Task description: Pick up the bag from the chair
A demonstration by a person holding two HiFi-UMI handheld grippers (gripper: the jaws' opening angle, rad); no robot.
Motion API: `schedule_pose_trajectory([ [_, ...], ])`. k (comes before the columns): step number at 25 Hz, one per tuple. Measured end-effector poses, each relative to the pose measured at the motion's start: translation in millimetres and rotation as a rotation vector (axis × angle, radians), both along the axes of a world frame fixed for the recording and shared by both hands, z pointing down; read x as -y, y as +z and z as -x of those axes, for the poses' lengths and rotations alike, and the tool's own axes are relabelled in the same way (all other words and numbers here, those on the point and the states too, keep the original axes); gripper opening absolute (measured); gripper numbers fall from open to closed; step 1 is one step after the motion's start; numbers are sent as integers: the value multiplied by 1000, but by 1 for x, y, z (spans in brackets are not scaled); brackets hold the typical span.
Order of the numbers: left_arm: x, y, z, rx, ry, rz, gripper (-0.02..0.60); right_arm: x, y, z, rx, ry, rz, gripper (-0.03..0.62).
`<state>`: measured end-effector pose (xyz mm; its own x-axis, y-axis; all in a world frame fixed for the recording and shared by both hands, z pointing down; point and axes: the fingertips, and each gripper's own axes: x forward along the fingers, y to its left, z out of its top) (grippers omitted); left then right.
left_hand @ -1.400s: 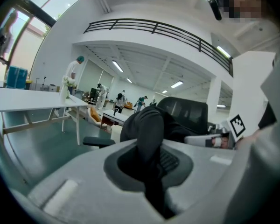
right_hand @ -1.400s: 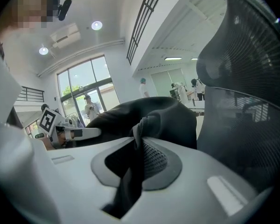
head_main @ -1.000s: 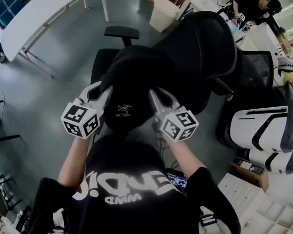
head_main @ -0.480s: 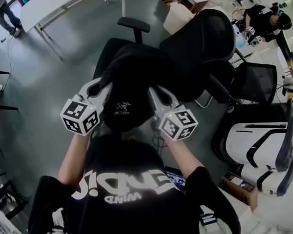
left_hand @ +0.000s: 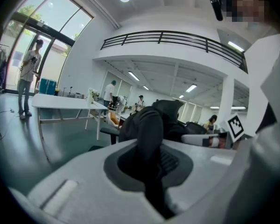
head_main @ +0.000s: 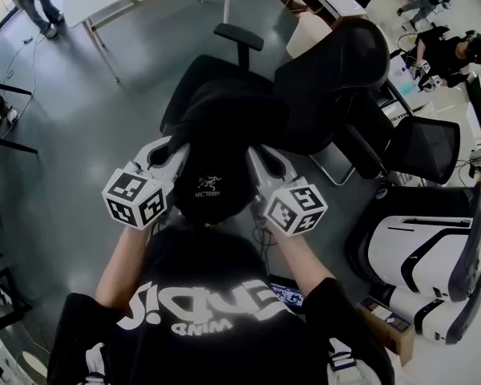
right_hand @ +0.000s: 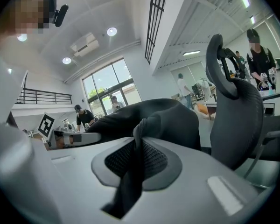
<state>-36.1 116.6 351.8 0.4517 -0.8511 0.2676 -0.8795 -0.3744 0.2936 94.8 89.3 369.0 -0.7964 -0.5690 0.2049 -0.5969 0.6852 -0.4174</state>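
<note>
My left gripper [head_main: 173, 149] and right gripper [head_main: 258, 157] clamp the straps of the backpack [head_main: 218, 131]; it has drawn clear of the office chair [head_main: 330, 83], so it looks picked up.

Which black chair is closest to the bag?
The tall-backed chair right behind the black bag; the mesh-backed chair stands farther off to the right.

Blk short-sleeve tee [head_main: 212, 265] w/ white print [head_main: 200, 315]
</note>
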Motion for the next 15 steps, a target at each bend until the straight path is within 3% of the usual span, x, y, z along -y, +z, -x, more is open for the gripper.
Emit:
schedule_pose_trajectory([
  [15, -71, 8, 8, 2, 60, -4, 32, -82, 5, 3, -22, 73, 13, 40],
])
